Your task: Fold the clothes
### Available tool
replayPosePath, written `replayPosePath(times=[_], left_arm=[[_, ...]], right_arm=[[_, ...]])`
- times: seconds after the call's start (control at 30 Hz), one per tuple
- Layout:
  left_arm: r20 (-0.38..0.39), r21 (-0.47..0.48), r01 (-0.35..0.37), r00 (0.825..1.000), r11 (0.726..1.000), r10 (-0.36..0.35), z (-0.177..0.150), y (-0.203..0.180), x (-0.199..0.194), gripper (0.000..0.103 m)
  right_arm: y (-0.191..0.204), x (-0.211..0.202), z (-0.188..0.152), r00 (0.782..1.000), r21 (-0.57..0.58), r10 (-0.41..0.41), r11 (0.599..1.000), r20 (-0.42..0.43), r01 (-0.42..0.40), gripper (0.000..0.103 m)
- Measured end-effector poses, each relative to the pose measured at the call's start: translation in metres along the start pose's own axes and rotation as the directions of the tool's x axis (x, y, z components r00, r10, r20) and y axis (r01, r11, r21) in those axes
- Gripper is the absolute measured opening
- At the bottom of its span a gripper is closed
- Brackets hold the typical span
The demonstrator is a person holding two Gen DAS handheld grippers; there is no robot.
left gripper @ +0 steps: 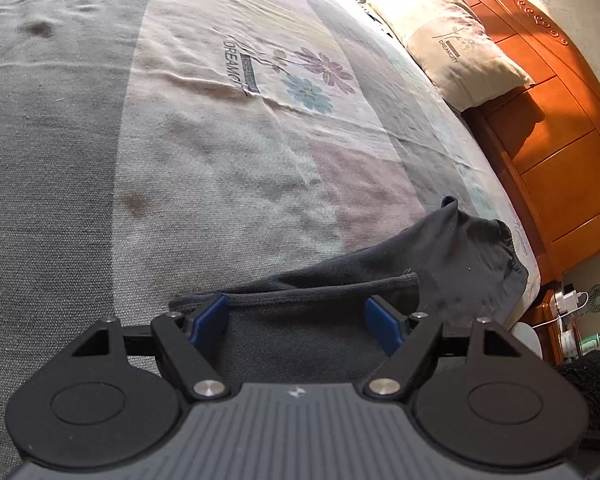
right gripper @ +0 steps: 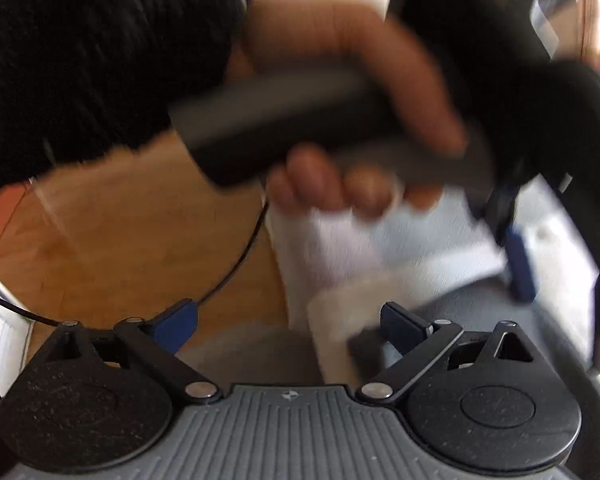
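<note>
A dark grey garment (left gripper: 440, 264) lies crumpled on the bed near its right edge, one folded edge reaching under my left gripper (left gripper: 296, 320). The left gripper is open, its blue pads on either side of the cloth's near edge, not closed on it. In the right wrist view my right gripper (right gripper: 288, 324) is open and empty, pointing at the person's hand (right gripper: 352, 92) that holds the left gripper's handle. That view is blurred; a blue pad of the left gripper (right gripper: 520, 264) shows at the right over grey cloth (right gripper: 472, 304).
The bed sheet (left gripper: 220, 140) has a flower print and grey bands. A pillow (left gripper: 448, 36) lies against the orange wooden headboard (left gripper: 552, 120). A bedside table with a charger and bottle (left gripper: 572, 320) stands at the right. A wooden floor (right gripper: 120, 240) and a black cable show below the right gripper.
</note>
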State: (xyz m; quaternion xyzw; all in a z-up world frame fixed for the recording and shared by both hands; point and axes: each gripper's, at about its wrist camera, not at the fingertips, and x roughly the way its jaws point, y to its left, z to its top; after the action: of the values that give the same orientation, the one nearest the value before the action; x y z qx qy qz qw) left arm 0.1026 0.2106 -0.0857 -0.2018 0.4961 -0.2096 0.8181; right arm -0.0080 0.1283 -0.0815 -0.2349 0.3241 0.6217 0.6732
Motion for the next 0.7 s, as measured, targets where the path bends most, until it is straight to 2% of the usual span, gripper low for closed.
replayPosePath(times=[0.07, 0.13, 0.2, 0.23, 0.3, 0.33, 0.43, 0.47, 0.53, 0.6, 0.67, 0.7], left_arm=[[0.003, 0.008, 0.004, 1.000, 1.000, -0.004, -0.001, 0.001, 0.000, 0.076], [0.009, -0.002, 0.015, 1.000, 1.000, -0.015, 0.000, 0.003, -0.001, 0.076], [0.015, -0.012, 0.022, 1.000, 1.000, -0.022, -0.001, 0.005, -0.001, 0.076], [0.017, -0.013, 0.022, 1.000, 1.000, -0.022, -0.001, 0.005, -0.001, 0.076], [0.018, -0.007, 0.016, 1.000, 1.000, -0.016, -0.002, 0.003, -0.001, 0.076], [0.018, -0.001, 0.012, 1.000, 1.000, -0.012, -0.002, 0.002, 0.000, 0.076], [0.015, 0.018, 0.000, 1.000, 1.000, 0.000, -0.002, 0.000, 0.001, 0.077], [0.013, 0.019, -0.002, 1.000, 1.000, 0.002, -0.001, -0.001, 0.001, 0.077], [0.013, 0.021, -0.007, 1.000, 1.000, 0.006, -0.001, -0.002, 0.001, 0.077], [0.011, 0.029, -0.014, 1.000, 0.999, 0.013, -0.002, -0.003, 0.002, 0.077], [0.010, 0.040, -0.023, 1.000, 0.999, 0.023, -0.002, -0.005, 0.002, 0.077], [0.010, 0.044, -0.028, 1.000, 0.999, 0.027, -0.002, -0.006, 0.003, 0.077]], right_arm=[[0.009, 0.000, -0.002, 1.000, -0.018, 0.020, 1.000, -0.024, -0.021, 0.101], [0.011, -0.006, 0.003, 0.999, -0.020, 0.043, 0.999, -0.012, -0.043, 0.096], [0.009, -0.010, 0.008, 0.998, -0.004, -0.031, 0.999, 0.054, 0.031, 0.097], [0.006, -0.007, 0.009, 0.996, 0.019, -0.064, 0.998, 0.057, 0.063, 0.098], [0.002, 0.004, 0.006, 0.999, 0.085, -0.040, 0.996, 0.020, 0.038, 0.099], [0.001, 0.007, 0.005, 1.000, 0.111, -0.025, 0.994, 0.005, 0.025, 0.103], [0.012, -0.007, 0.006, 0.995, 0.084, 0.103, 0.991, -0.013, -0.102, 0.098], [0.011, -0.016, 0.006, 0.995, 0.085, 0.102, 0.991, 0.010, -0.103, 0.098], [0.005, -0.034, 0.003, 0.998, 0.092, -0.022, 0.996, 0.053, 0.017, 0.099], [-0.013, -0.048, -0.009, 0.989, 0.170, -0.136, 0.978, 0.064, 0.124, 0.099], [-0.035, -0.058, -0.029, 0.979, 0.299, -0.202, 0.936, 0.030, 0.184, 0.100], [-0.041, -0.060, -0.042, 0.981, 0.362, -0.195, 0.914, -0.001, 0.182, 0.100]])
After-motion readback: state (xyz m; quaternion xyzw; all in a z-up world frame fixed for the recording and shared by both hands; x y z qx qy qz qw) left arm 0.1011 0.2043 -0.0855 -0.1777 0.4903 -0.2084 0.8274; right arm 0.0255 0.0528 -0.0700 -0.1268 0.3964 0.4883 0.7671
